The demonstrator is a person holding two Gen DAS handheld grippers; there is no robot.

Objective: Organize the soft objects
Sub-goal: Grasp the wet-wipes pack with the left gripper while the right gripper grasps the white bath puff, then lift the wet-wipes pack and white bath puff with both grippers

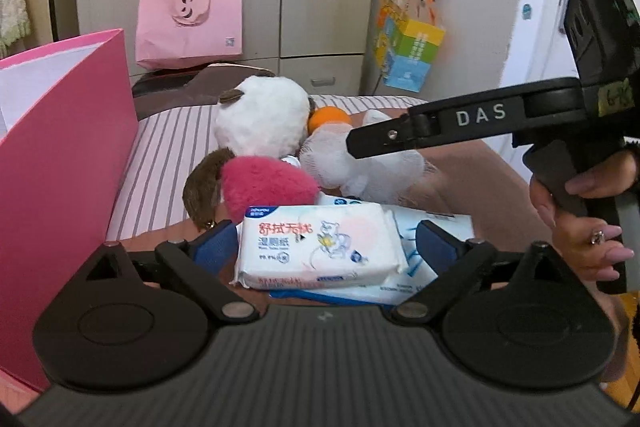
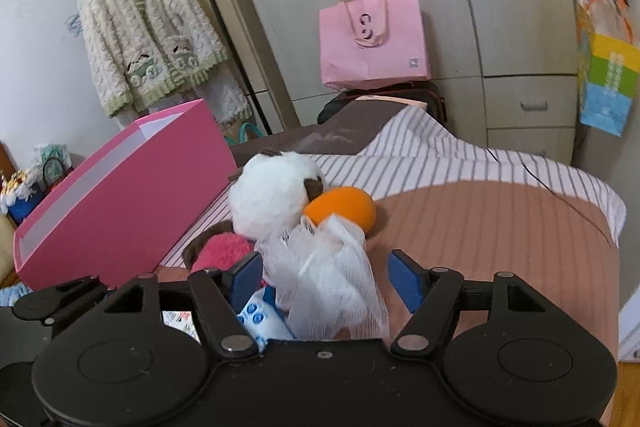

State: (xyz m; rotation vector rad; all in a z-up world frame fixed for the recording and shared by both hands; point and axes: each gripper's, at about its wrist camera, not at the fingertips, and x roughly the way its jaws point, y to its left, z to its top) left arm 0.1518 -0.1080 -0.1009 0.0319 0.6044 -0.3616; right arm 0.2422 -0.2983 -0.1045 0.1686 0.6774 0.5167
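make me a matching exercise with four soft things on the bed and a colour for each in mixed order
Things:
1. round plush toy
2. fluffy heart
3. mesh bath sponge
4. ball

Colours:
A. orange
B. white net
C. white with brown ears
D. deep pink

Pairs: 1-C, 2-D, 3-B, 4-A

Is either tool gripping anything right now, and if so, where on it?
Nothing is held. The left tool is open around the wet wipes pack, pads clear of its ends. The right tool is open around the white mesh sponge, not pinching it.
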